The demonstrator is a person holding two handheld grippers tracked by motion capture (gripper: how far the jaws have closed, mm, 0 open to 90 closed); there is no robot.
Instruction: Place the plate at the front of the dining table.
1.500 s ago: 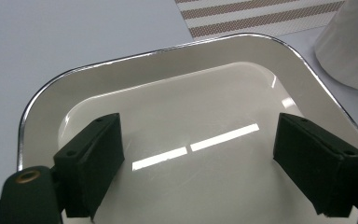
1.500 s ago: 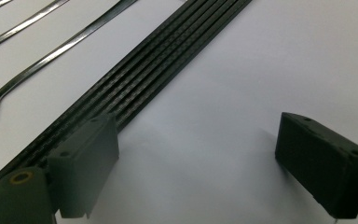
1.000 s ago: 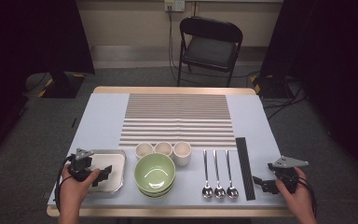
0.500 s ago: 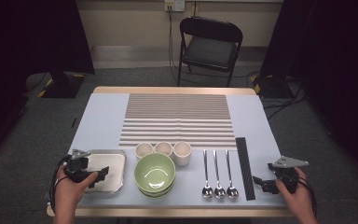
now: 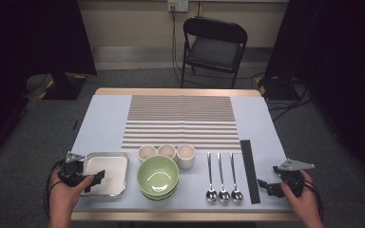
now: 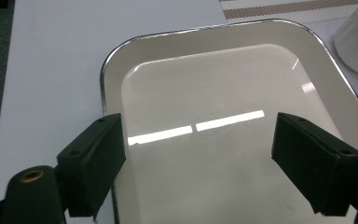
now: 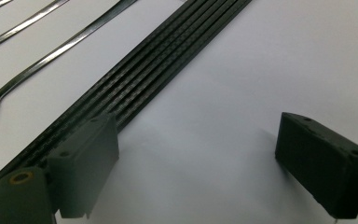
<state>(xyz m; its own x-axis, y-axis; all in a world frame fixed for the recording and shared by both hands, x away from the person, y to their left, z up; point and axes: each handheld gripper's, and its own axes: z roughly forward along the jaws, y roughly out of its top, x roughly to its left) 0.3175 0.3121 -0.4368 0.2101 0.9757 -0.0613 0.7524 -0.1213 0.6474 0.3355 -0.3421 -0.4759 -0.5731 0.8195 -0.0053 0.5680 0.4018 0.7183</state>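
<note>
My left gripper [image 5: 95, 180] is open at the table's front left, its jaws over the near left part of a shiny metal tray [image 5: 109, 159]. In the left gripper view the left gripper [image 6: 198, 140] has its two black jaws wide apart above the tray [image 6: 168, 37], holding nothing. My right gripper [image 5: 265, 186] rests open at the front right, just right of a long black strip [image 5: 248, 166]. From the right gripper view, the right gripper [image 7: 198, 140] has bare table between its jaws, and the black strip [image 7: 158, 70] runs beside its left jaw.
Stacked green bowls [image 5: 158, 176] sit at front centre, with three small white cups [image 5: 166, 151] behind them. Three spoons [image 5: 221, 175] lie left of the strip. A striped mat [image 5: 181, 121] covers the middle. A folding chair [image 5: 214, 45] stands beyond the far edge.
My left gripper has drifted slightly to the left over the tray's edge. The right gripper has stayed put.
</note>
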